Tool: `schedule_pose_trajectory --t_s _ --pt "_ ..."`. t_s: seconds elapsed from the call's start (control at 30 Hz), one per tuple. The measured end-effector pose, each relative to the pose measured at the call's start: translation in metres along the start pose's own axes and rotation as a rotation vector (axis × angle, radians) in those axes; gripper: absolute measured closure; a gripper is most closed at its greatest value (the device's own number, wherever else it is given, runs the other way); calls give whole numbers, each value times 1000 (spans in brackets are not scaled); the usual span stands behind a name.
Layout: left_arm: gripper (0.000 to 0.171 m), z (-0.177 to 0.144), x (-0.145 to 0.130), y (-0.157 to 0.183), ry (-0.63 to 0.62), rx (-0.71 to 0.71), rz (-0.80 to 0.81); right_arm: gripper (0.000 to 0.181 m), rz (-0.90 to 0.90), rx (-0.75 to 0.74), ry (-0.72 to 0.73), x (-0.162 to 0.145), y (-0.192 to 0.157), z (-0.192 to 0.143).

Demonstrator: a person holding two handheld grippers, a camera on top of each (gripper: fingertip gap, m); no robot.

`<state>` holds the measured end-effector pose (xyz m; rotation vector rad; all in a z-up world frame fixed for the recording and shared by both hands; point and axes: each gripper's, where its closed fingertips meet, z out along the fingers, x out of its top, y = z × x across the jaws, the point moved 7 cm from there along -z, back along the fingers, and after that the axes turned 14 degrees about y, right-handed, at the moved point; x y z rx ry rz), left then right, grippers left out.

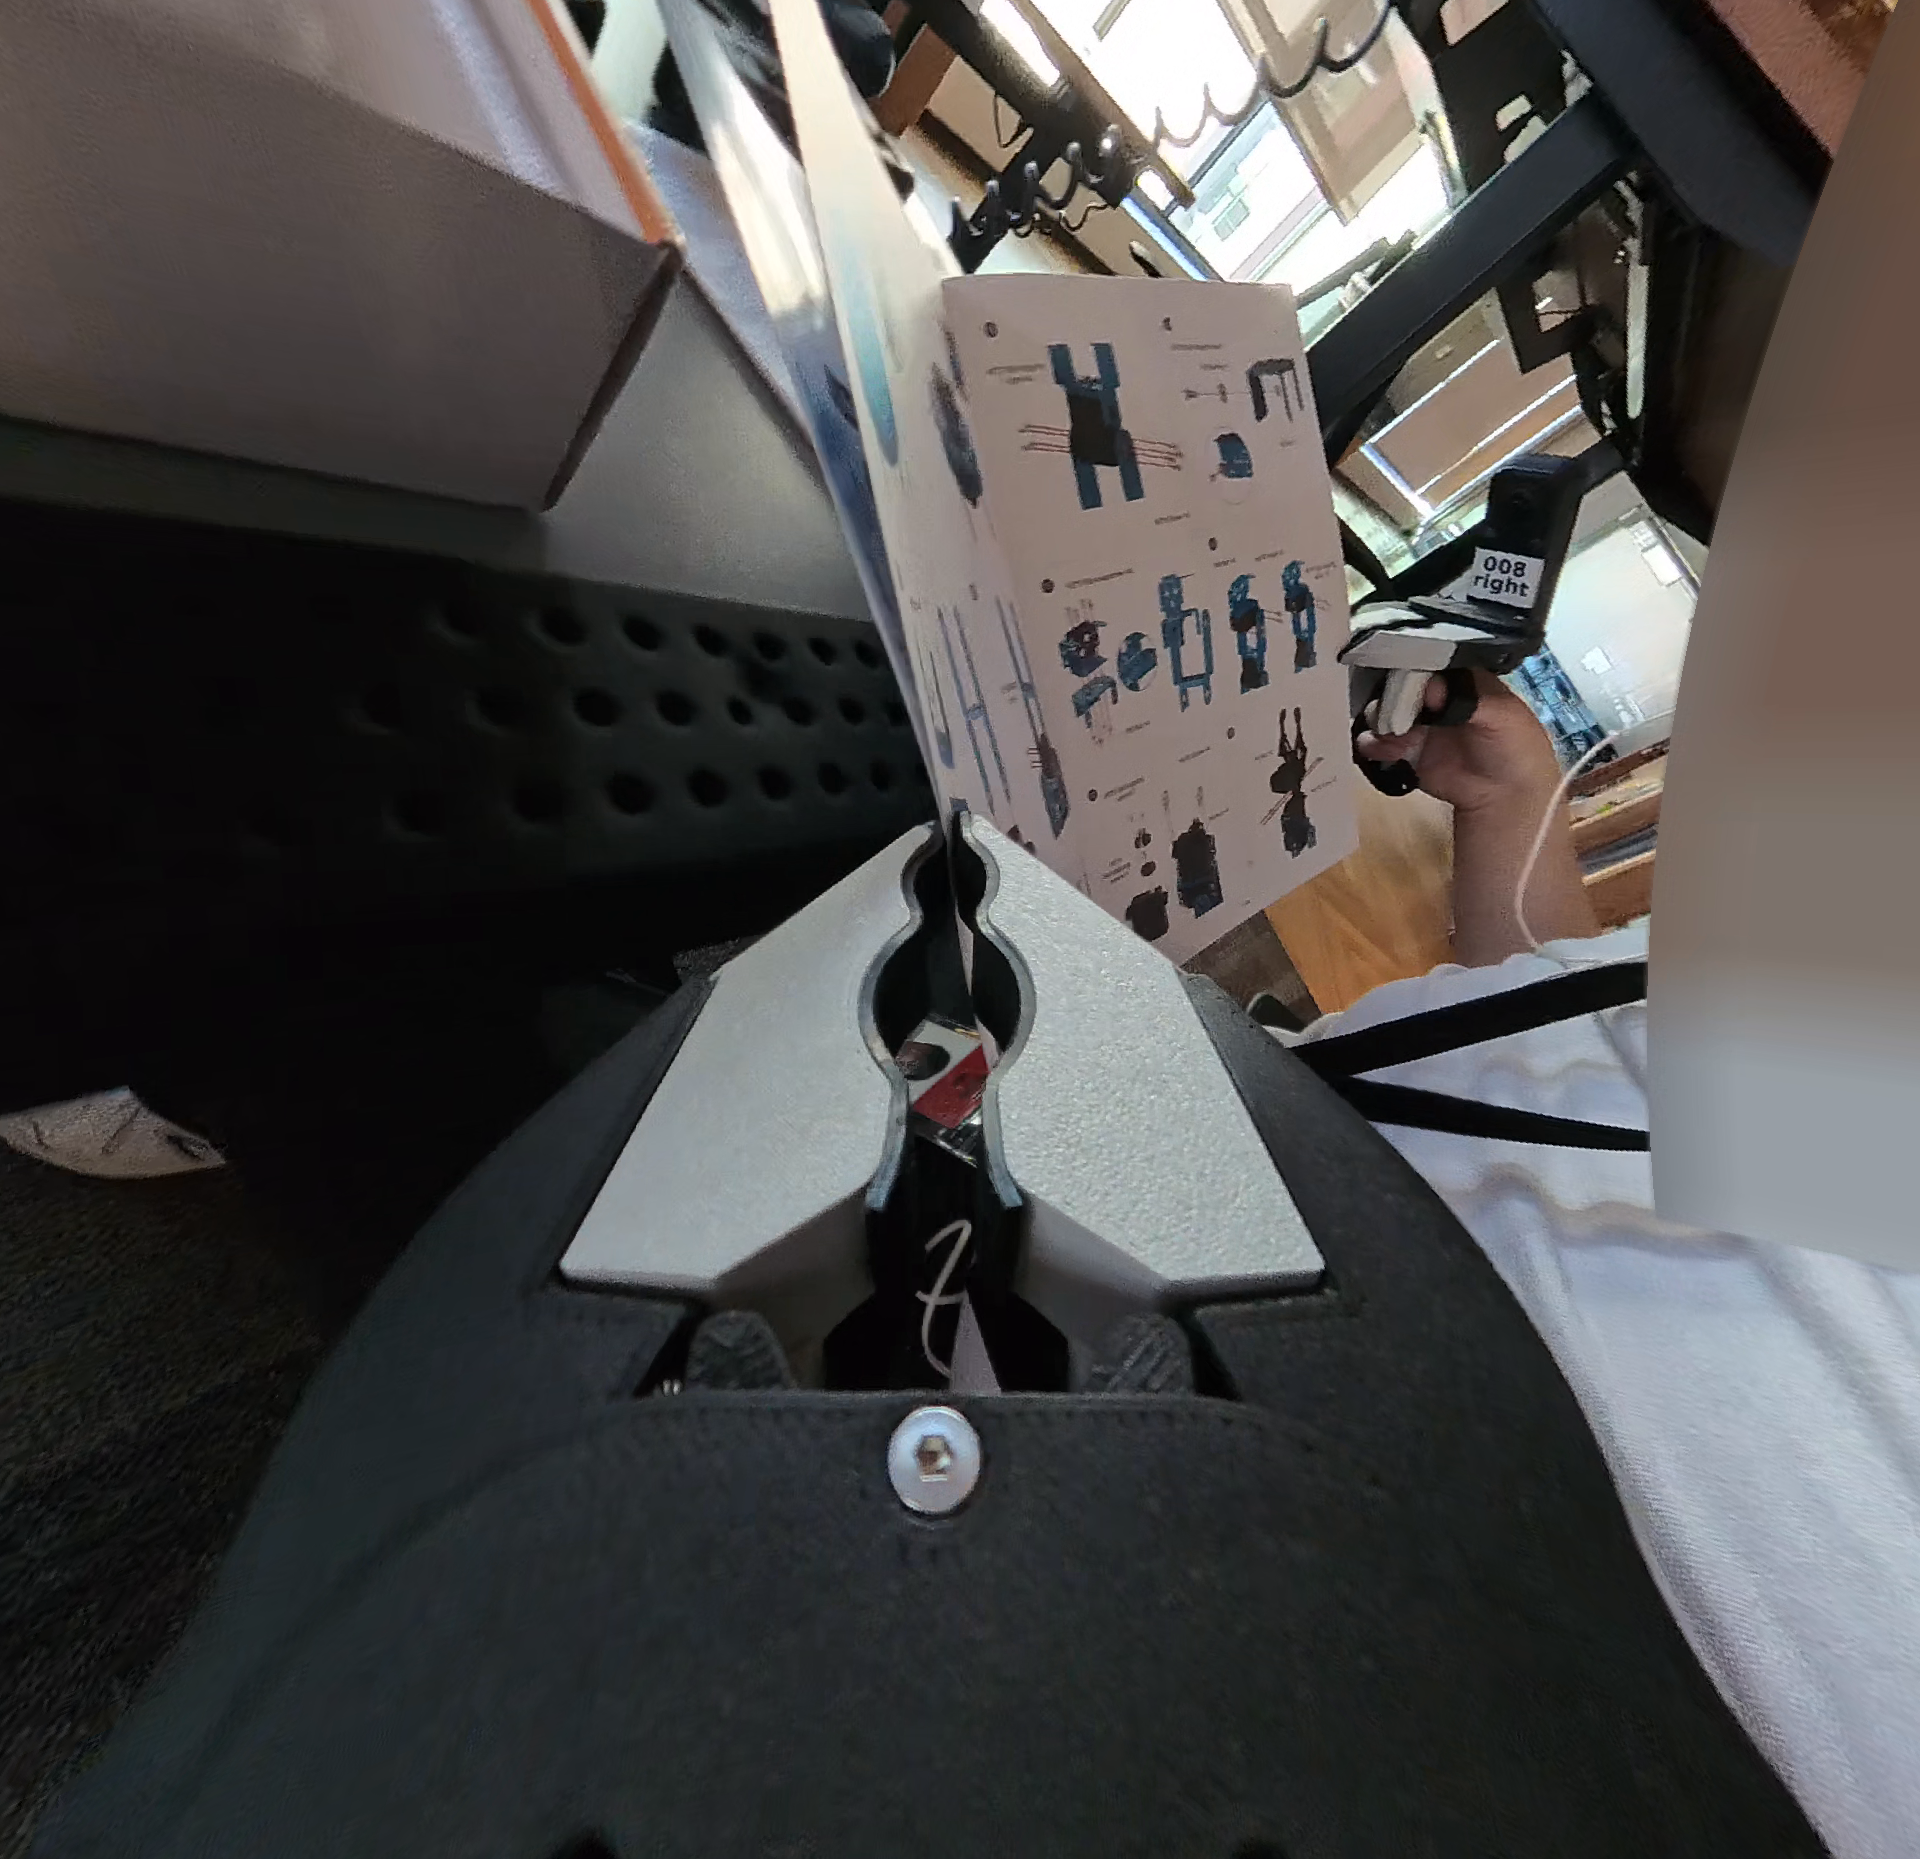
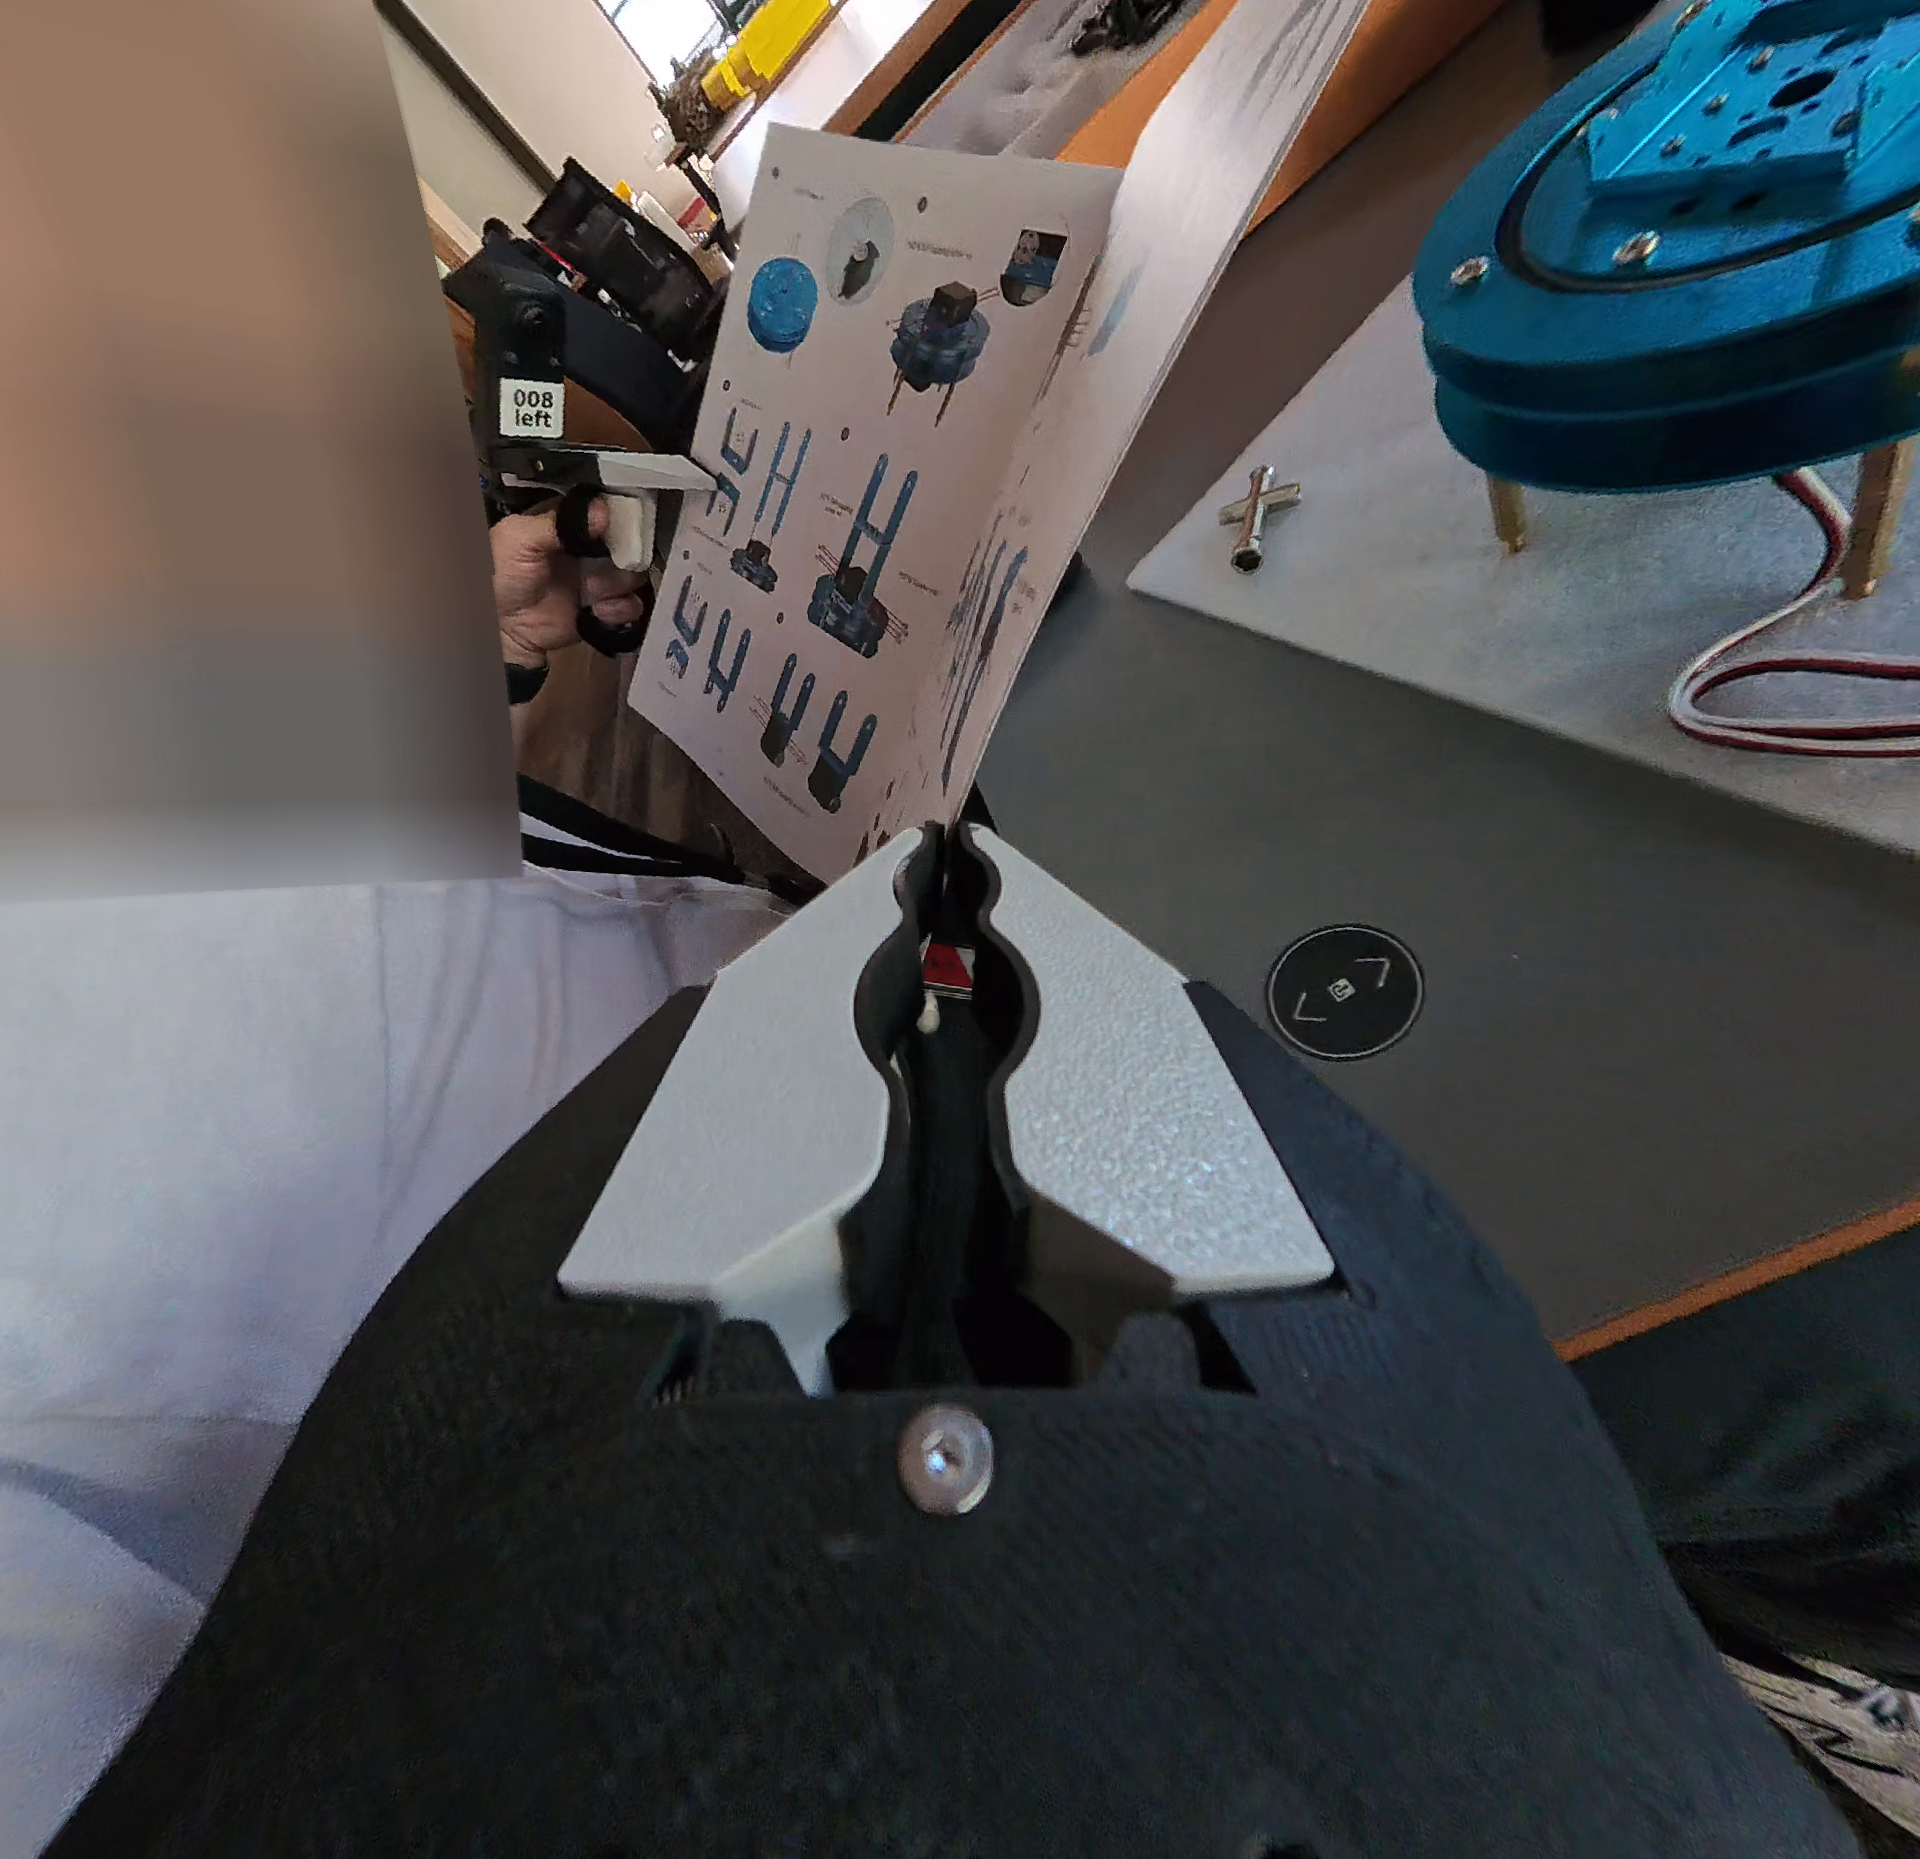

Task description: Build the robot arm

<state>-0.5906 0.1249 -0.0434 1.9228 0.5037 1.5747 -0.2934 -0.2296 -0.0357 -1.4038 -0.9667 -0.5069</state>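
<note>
Leaflet [image 1: 1143, 583] — a folded sheet printed with blue and black assembly drawings — is up in the air between my two tools, clear of the counter [image 2: 1351, 791]. It stands partly opened, with a crease between two panels; one panel faces each camera.

My left hand-held gripper [image 1: 956, 833] is closed to a narrow slit, with the leaflet's lower edge pinched at the very tips. My right hand-held gripper [image 2: 945, 838] looks the same: jaws nearly together, paper edge caught at the tips. In the right wrist view the left tool shows farther off, with its white fingers meeting the leaflet's far edge. In the left wrist view the right tool shows beyond the sheet, held in my hand [image 1: 1475, 760]; its contact with the paper is hidden behind the panel.

State as I judge it: sheet lifted and gripped on both sides, fold neither flat open nor shut. Whether it is being spread or closed I cannot tell.

Around it — on the counter to my right, a pale mat [image 2: 1558, 604] carrying a blue round metal base [image 2: 1662, 355] on brass legs, a red-and-white wire [image 2: 1766, 697] and a small cross wrench [image 2: 1259, 516]. A round printed mark [image 2: 1344, 993] sits on the dark counter near the right tool. To my left, a grey box [image 1: 291, 282] and black perforated foam [image 1: 623, 729].
</note>
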Motion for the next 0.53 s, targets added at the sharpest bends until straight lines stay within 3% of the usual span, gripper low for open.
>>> schedule_pose_trajectory --t_s 0.27,0.53 --pt "171 -17 -3 -43 -33 38 -72 181 57 -54 23 -27 8 18" --pt "171 -22 2 -53 -39 -56 -103 181 45 -166 15 -44 3 24"
